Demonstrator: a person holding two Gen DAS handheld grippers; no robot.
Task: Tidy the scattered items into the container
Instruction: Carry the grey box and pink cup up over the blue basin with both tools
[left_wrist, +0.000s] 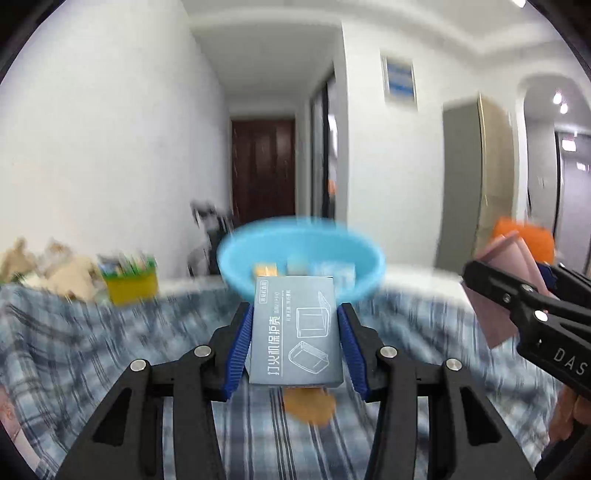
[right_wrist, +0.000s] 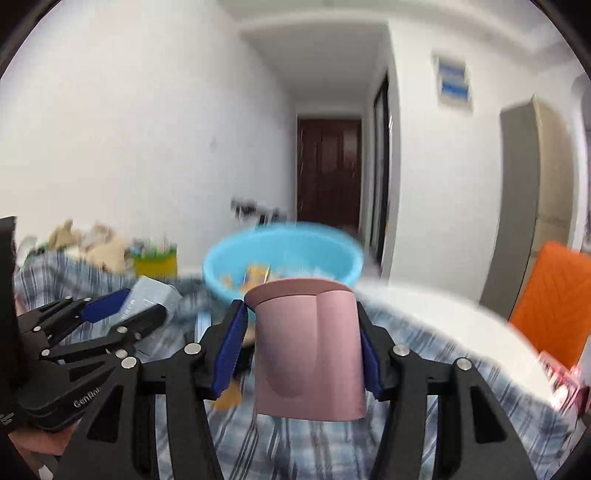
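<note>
Left gripper (left_wrist: 295, 332) fingers clamped grey box (left_wrist: 295, 332), held above plaid cloth (left_wrist: 92, 339). Right gripper (right_wrist: 303, 343) fingers gripped pink box (right_wrist: 308, 350). Blue basin (left_wrist: 301, 254) near cloth's far edge, small items inside.

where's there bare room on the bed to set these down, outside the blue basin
The plaid cover to the right of the blue basin, toward the orange chair, looks bare. Left is crowded: yellow box and a pile of beige things. An orange item lies under the left gripper.
</note>
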